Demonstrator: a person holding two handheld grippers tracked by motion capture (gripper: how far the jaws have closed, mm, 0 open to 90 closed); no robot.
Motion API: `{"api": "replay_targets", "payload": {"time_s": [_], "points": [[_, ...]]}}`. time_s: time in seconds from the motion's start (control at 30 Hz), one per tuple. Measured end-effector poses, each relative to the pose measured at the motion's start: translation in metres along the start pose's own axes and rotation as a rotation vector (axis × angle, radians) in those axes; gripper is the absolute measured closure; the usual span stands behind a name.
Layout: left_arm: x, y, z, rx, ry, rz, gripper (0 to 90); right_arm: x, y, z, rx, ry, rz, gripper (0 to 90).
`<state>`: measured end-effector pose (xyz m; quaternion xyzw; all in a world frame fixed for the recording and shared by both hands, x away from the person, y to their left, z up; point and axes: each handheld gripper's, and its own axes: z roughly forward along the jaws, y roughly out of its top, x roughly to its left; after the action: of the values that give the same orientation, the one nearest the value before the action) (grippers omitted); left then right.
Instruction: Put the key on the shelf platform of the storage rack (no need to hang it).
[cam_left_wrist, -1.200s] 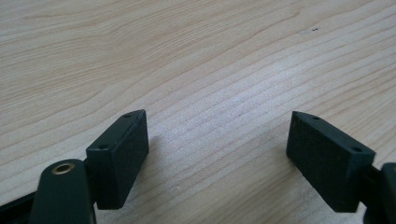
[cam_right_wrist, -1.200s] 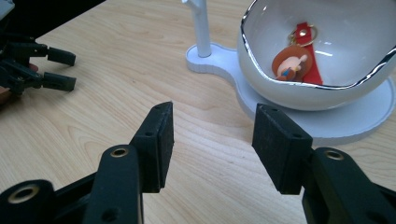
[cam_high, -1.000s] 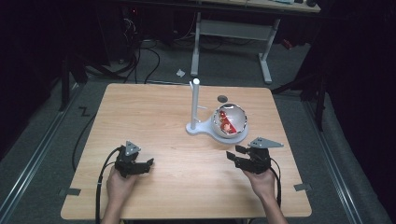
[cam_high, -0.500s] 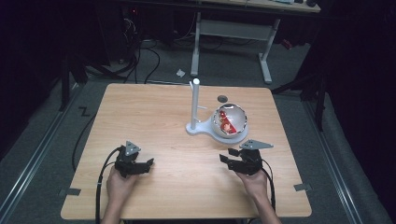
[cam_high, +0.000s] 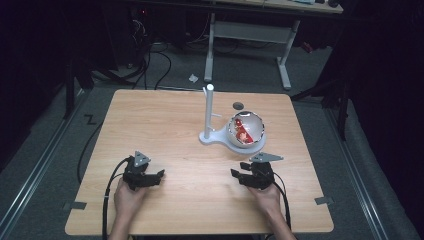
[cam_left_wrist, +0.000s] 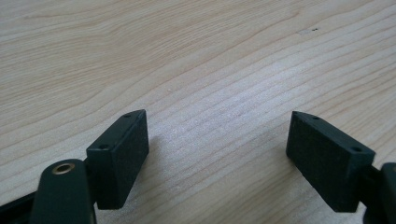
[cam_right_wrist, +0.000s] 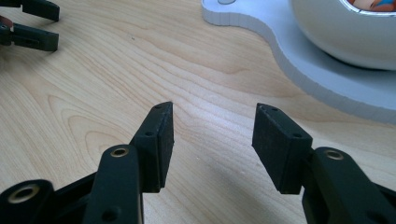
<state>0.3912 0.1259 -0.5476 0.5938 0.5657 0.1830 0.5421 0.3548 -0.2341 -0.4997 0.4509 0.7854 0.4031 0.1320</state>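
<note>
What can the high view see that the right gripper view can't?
High view adds: the white post, the person's left hand and right hand, the floor. Right gripper view adds: the right gripper up close, fingers apart, nothing between. Both share: the wooden table, the bowl on its white base, the left gripper.

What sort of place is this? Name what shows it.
Probably a lab or workshop set up for recording. A wooden table stands in a dark room, cables trail over the grey floor behind it, and a desk frame stands farther back.
</note>
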Motion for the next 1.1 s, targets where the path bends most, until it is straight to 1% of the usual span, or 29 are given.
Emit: {"api": "replay_targets", "payload": {"time_s": [0.03,0.23,0.3,0.4,0.43,0.57,0.63,0.73,0.77,0.93,1.0,1.1], "points": [[0.000,0.000,0.000,0.000,0.000,0.000,21.4,0.000,-0.001,0.001,0.005,0.000,0.004,48.7],[0.000,0.000,0.000,0.001,0.000,0.000,21.4,0.001,-0.006,0.007,0.032,-0.015,-0.007,48.8],[0.000,0.000,0.000,0.000,0.001,0.000,21.4,0.000,-0.007,0.009,0.027,-0.015,-0.012,48.7],[0.000,0.000,0.000,0.000,0.001,-0.001,21.4,-0.001,-0.009,0.012,0.028,-0.024,-0.007,48.5],[0.000,0.000,0.000,0.000,0.001,0.000,21.4,-0.001,-0.010,0.013,0.026,-0.025,-0.014,48.5],[0.000,0.000,0.000,0.001,0.001,0.002,21.4,-0.001,-0.013,0.018,0.039,-0.043,-0.031,48.0],[0.000,0.000,0.000,0.000,0.001,-0.001,21.4,-0.001,-0.015,0.019,0.046,-0.048,-0.023,47.3],[0.000,0.000,0.000,0.001,0.001,0.003,21.4,-0.002,-0.017,0.021,0.057,-0.053,-0.022,46.3],[0.000,0.000,0.000,-0.001,0.001,-0.001,21.4,-0.002,-0.018,0.022,0.060,-0.060,-0.029,45.9],[0.000,0.000,0.000,-0.001,0.001,-0.001,21.4,-0.001,-0.019,0.023,0.054,-0.074,-0.041,45.0],[0.000,0.000,0.000,0.001,0.001,0.001,21.4,0.001,-0.020,0.024,0.042,-0.091,-0.063,43.3],[0.000,0.000,0.000,0.003,0.002,0.004,21.4,0.005,-0.021,0.027,0.047,-0.141,-0.122,40.8]]}}
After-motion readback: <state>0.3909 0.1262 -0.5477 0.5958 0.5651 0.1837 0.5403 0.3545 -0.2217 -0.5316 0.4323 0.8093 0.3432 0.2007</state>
